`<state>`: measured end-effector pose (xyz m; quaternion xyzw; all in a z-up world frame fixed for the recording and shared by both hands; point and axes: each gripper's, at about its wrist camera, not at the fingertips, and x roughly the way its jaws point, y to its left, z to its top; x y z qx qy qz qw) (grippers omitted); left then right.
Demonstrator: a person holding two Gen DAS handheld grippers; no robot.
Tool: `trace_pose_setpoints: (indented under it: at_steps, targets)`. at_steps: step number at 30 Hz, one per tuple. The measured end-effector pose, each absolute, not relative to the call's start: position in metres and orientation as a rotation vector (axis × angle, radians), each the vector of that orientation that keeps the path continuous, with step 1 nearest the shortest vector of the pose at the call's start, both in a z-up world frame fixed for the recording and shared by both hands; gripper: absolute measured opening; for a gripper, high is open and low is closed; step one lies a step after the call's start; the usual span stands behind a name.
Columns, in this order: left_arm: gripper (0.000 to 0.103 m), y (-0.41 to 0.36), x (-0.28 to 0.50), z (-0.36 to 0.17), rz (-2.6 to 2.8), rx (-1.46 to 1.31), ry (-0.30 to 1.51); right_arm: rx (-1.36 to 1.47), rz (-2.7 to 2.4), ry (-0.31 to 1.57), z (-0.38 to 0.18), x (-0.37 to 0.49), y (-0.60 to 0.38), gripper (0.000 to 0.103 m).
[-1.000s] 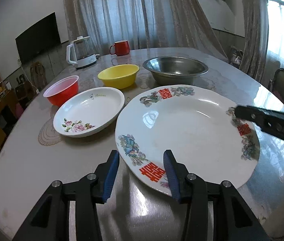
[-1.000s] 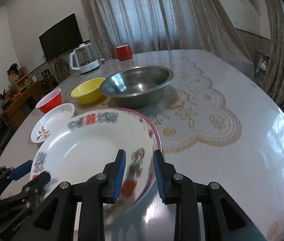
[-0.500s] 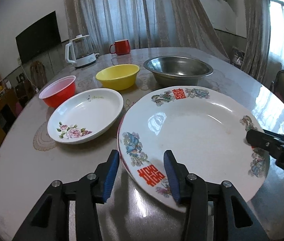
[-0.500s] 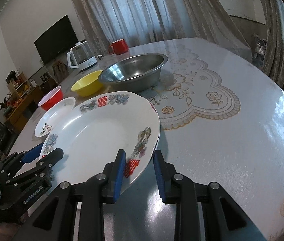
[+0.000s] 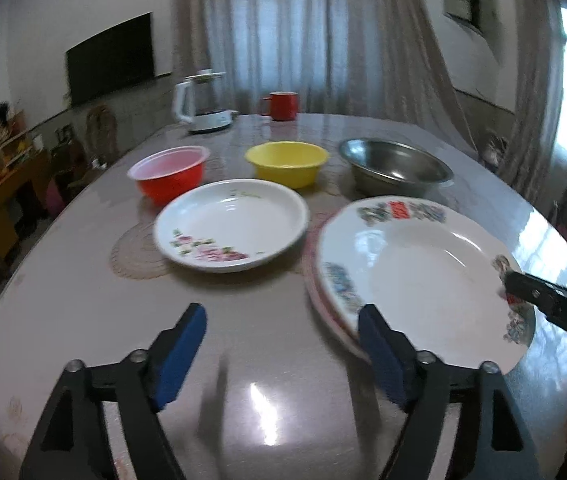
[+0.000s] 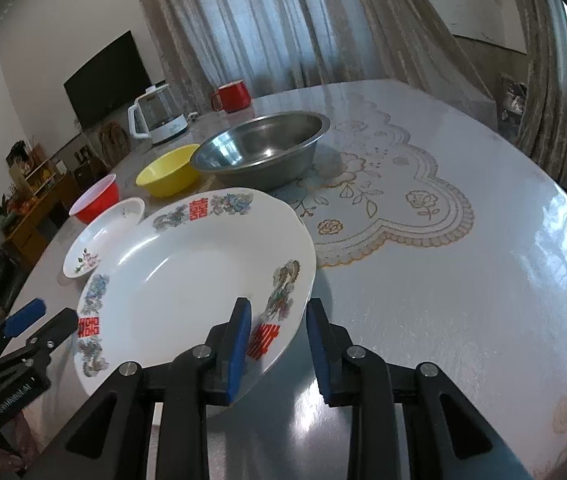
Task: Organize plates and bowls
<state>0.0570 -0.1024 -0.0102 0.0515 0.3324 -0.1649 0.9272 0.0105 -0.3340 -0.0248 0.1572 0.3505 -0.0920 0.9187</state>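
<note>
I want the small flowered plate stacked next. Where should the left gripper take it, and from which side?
Take the small plate by its thin, raised near rim beside the pink flowers, coming in low from the table's near edge. The left gripper, jaws opening and empty, already faces that way.

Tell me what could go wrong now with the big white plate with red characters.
The right gripper alone holds the large white plate with red characters by its near rim; it may tilt or slip. The left gripper is opening with nothing between its jaws. The plate's far edge is near the steel bowl and could hit it.
</note>
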Motion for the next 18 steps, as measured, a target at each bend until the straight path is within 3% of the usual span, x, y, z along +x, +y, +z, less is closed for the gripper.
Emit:
trace_pose_setpoints:
  at_steps: [5,9,12,18]
  targets:
    - [0.082,-0.072,0.066,-0.017,-0.276,0.033,0.722,0.293,-0.21,0.679,-0.014,0.001,-0.323,0.035]
    - [0.084,-0.048,0.071,-0.023,-0.236,-0.041,0.744,0.297,-0.155,0.638,-0.002,0.0,-0.313,0.035]
    - [0.093,-0.03,0.077,-0.022,-0.206,-0.122,0.746,0.264,-0.104,0.626,0.006,0.005,-0.3,0.036]
    - [0.094,-0.011,0.099,-0.023,-0.174,-0.209,0.765,0.262,0.012,0.649,0.012,0.026,-0.278,0.036]
